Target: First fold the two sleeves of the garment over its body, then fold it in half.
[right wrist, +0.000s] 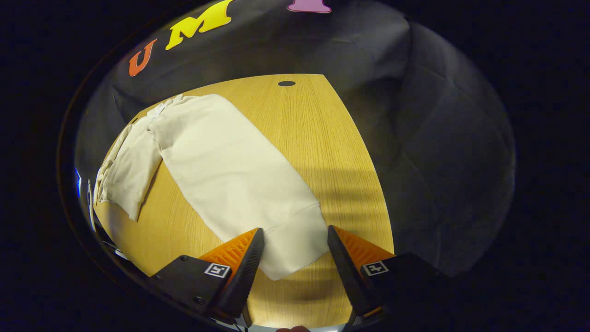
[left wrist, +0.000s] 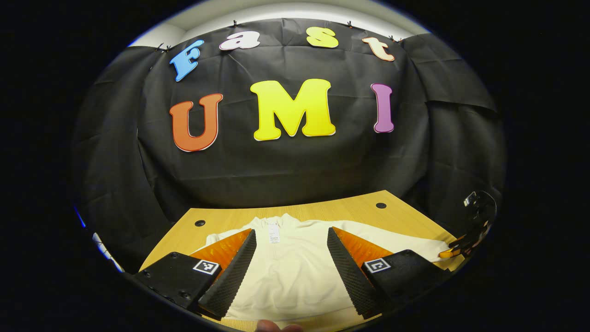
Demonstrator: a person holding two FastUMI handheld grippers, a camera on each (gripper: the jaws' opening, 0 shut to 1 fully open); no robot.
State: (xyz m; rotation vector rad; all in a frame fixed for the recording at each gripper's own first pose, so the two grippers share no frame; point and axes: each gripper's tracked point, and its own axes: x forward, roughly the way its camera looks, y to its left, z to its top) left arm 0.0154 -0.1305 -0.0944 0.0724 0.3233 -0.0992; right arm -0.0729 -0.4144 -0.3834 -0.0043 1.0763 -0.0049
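Lying flat, garment [left wrist: 290, 263] | collar toward wall (sleeve [right wrist: 239, 175] outstretched)

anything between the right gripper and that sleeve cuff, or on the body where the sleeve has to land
Nothing visible. In the right gripper view the right gripper hangs open right over the sleeve cuff, with only bare table around it. The garment's body lies flat in the left gripper view, with nothing on it.
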